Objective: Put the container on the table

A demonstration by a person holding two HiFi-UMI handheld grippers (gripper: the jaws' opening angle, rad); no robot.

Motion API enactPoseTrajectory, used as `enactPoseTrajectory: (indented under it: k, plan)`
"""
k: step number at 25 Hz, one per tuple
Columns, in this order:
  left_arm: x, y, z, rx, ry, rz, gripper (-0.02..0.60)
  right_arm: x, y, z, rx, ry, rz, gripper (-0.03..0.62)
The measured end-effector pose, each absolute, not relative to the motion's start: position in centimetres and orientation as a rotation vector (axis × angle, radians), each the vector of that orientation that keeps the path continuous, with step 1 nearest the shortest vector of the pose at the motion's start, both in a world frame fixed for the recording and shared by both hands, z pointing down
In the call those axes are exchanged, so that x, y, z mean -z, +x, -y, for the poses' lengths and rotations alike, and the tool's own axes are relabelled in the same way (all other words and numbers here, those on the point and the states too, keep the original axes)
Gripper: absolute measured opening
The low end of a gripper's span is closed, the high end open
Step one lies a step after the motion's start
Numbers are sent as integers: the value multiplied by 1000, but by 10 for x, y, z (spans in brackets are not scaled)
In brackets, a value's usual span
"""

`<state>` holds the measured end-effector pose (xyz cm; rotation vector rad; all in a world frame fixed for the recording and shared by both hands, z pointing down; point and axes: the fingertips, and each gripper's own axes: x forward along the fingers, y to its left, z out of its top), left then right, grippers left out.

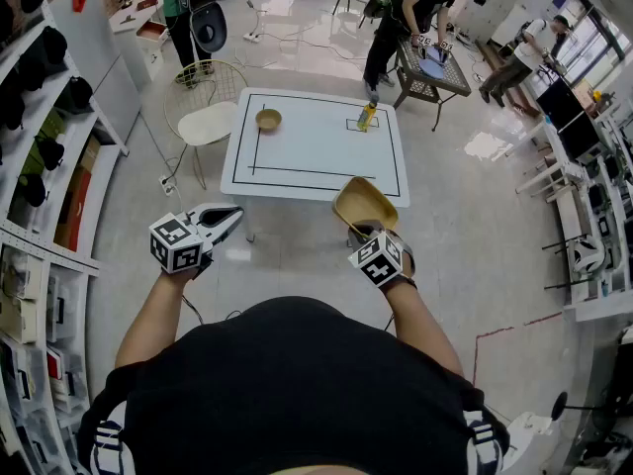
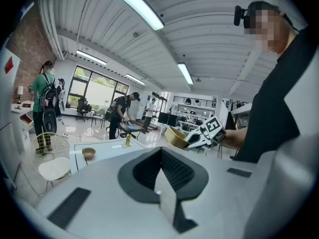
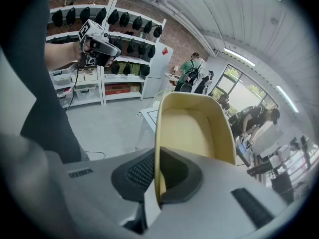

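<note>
The right gripper (image 1: 370, 232) has its fingers pinching the rim of the tan container (image 1: 363, 203), held just off the white worktop's (image 1: 316, 161) near edge. The left gripper's (image 1: 226, 216) fingers are pressed together, empty.

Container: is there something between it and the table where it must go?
Nothing visible. The right gripper holds the container at the table's near edge, and that near half is bare; a bowl and a bottle stand at the far side.
</note>
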<state>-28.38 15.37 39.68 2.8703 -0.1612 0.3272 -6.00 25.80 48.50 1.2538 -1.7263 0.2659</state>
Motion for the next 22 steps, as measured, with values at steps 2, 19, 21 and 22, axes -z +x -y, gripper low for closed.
enactPoseTrajectory:
  k: [2,19,21,22]
  plan:
    - [-391,-283,-151,-309,2879,162,6,-485,-60,-260,-272,1245,1720,8]
    - [-384,-269,-161,-300,2895,91,7,-473,-46,-251,-270,1317,1730,8]
    - [-386,-266,-156,-303,2894,88,6,-473,-42,-244,-267,1324,1728,8]
    - [-387,-265,-154,-304,2893,86,6,-473,-41,-240,-266,1327,1727,8]
